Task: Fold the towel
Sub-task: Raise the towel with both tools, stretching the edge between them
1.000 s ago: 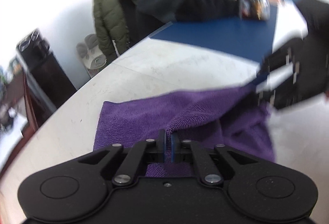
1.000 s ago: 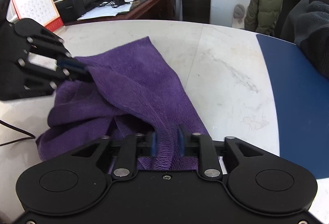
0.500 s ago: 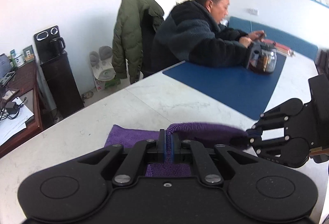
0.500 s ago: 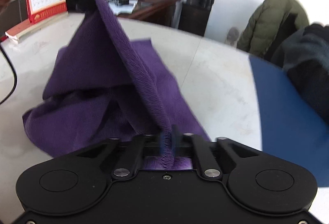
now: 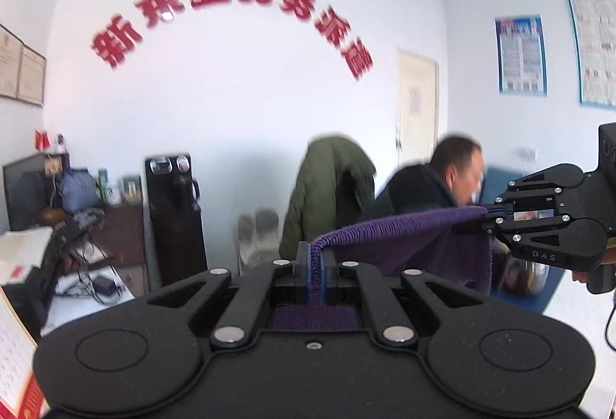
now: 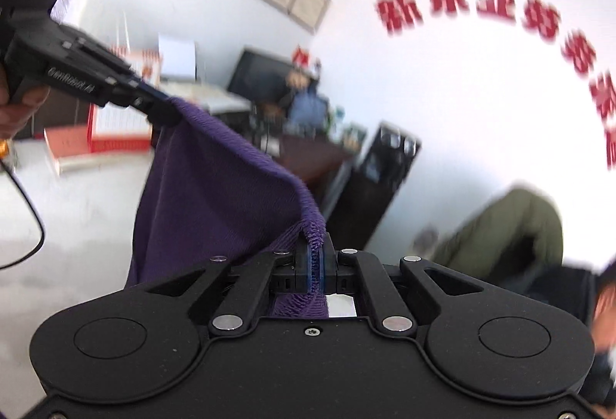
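Towel lifted off table, hem taut between 2 grippers. Left gripper clamped on 1 corner; right gripper clamped on other. Judgement: keep hem level, grips firm, lower far edge evenly.

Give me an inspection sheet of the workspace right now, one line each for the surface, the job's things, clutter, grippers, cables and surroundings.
Surface: pale tabletop, blurred.
Job's things: purple terry towel lifted, top edge stretched between both grippers, the rest hanging.
Clutter: red desk calendar on the table.
Grippers: left gripper shut on one towel corner; right gripper shut on the other.
Cables: black cable looping at the table's left side.
Surroundings: seated man in dark jacket, green coat on chair, black water dispenser, red wall lettering.
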Available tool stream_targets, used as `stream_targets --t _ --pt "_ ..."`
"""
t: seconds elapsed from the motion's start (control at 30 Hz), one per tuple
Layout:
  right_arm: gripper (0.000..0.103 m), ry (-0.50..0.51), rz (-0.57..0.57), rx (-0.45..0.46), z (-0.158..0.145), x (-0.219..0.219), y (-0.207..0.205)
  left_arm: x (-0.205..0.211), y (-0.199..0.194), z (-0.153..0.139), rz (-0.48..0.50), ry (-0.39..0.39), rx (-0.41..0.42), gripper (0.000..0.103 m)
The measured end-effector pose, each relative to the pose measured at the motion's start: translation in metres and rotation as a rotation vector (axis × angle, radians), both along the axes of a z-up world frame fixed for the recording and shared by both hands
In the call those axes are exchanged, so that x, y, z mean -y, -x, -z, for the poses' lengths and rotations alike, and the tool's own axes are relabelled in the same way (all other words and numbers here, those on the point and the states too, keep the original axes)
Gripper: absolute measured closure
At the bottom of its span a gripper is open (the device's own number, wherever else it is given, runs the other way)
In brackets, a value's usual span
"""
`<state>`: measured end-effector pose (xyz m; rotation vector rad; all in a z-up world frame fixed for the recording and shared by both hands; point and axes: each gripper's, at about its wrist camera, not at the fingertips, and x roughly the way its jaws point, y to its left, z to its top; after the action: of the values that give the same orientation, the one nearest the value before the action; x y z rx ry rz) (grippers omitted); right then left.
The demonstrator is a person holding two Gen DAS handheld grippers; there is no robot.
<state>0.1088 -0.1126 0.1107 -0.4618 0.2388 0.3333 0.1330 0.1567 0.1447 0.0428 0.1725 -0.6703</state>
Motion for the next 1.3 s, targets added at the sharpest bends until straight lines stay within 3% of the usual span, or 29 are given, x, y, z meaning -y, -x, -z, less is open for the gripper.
stream_targets --t 0.17,0.27,0.47,0.77,0.93,1.1,1.3 --pt "0.100 0.115 -0.093 0.185 -0.080 -0.012 0.004 -0.016 0.017 -0.062 -0.046 0.045 0.115 0.099" --pt "0.100 0.148 -0.130 0.263 -0.111 -0.020 0.012 -0.022 0.026 -0.092 -0.079 0.059 0.160 0.099" --pt "0.100 0.186 -0.202 0.361 -0.161 -0.038 0.022 -0.039 0.043 -0.140 -0.148 0.097 0.223 0.099" --pt "0.100 0.125 -0.367 0.464 -0.224 -0.067 0.063 -0.092 0.092 -0.211 -0.281 0.110 0.349 0.098" --pt "0.100 0.081 -0.489 0.481 -0.251 -0.092 0.083 -0.115 0.120 -0.237 -0.367 0.067 0.415 0.098" --pt "0.100 -0.036 -0.612 0.437 -0.279 -0.105 0.095 -0.136 0.145 -0.262 -0.447 -0.011 0.458 0.098" --pt "0.100 -0.262 -0.750 0.253 -0.278 -0.108 0.092 -0.139 0.143 -0.262 -0.473 -0.116 0.436 0.097"
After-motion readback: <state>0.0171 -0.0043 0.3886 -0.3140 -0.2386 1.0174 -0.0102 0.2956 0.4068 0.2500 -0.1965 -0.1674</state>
